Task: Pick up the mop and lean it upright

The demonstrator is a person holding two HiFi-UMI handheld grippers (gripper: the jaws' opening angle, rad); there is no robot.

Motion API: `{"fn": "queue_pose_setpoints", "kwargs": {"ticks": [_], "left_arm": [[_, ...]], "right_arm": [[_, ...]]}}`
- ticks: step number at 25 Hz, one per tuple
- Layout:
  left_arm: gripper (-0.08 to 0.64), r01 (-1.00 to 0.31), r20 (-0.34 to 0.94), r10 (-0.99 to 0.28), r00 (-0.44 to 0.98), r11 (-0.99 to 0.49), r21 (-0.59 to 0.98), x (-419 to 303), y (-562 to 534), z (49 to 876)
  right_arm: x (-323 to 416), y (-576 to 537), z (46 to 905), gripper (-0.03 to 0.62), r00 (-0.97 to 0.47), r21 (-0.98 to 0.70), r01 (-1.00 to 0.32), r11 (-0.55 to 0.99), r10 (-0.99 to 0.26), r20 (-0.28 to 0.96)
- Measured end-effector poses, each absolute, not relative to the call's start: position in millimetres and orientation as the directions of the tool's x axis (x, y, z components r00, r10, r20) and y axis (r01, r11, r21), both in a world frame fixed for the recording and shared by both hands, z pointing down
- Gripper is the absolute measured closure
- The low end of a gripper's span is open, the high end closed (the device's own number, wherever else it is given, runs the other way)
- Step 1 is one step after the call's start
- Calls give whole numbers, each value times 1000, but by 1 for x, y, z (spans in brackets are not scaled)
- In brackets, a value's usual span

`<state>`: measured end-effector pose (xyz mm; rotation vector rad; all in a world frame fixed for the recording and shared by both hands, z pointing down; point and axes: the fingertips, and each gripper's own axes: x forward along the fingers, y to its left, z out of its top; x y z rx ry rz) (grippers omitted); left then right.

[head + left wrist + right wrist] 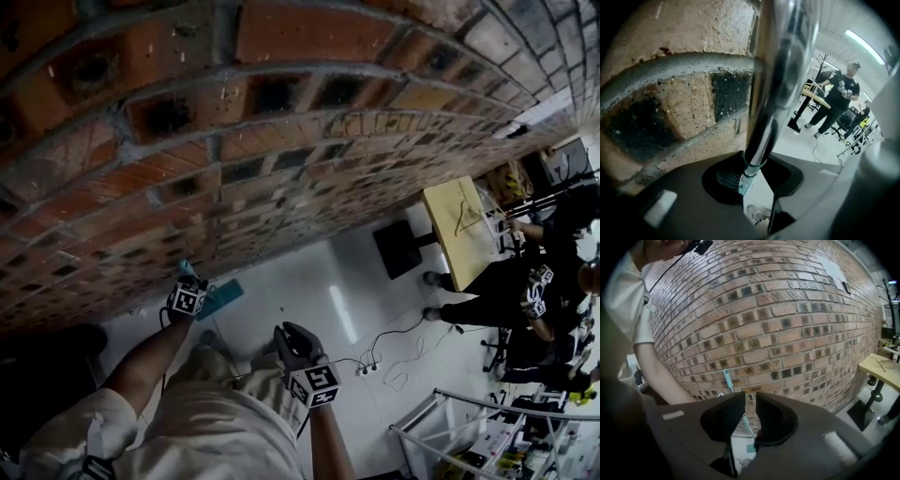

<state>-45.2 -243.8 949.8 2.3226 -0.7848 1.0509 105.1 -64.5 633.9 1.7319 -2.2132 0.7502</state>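
Observation:
The mop stands against the brick wall (234, 122). Its teal grip (726, 378) rests high on the bricks, and its teal head (221, 298) lies on the white floor. A shiny metal pole (780, 79) runs between the jaws of my left gripper (757, 176), and both pads press on it. In the head view my left gripper (190, 281) is right at the wall, by the top of the mop. My right gripper (750, 399) hangs back from the wall, its jaws a narrow gap apart with nothing between them. It also shows in the head view, where my right gripper (292, 339) is at the lower middle.
A wooden table (459, 230) on a black base (398, 248) stands to the right along the wall. People (525, 291) stand beside it. Cables and a power strip (367, 367) lie on the floor. A metal rack (469, 431) sits at the lower right.

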Motion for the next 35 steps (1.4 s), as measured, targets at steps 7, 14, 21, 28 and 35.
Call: {"fn": "queue_pose_setpoints", "kwargs": {"ticks": [7,14,21,28,35], "left_arm": [[428,-614,800,-270,536,-775,150,-56,-217,948],[429,-593,749,-301,591,-791,151,-54,-208,907],[430,-587,680,-322,659,-785,197,-54,-198,850],[430,-563,610,-326,722,-790,242,-53,-188,796],[428,-541,545,-339,767,-799,263,-49,-176,743]], "right_arm": [[110,-52,628,529,-247,-242,-959,145,-846,473],[109,-43,616,529,-243,-243,-959,143,-857,454],[105,-43,604,529,-255,-254,-955,155,-868,426],[99,-56,596,529,-269,-258,-950,176,-880,391],[91,-62,588,529,-286,-254,-946,200,-883,371]]}}
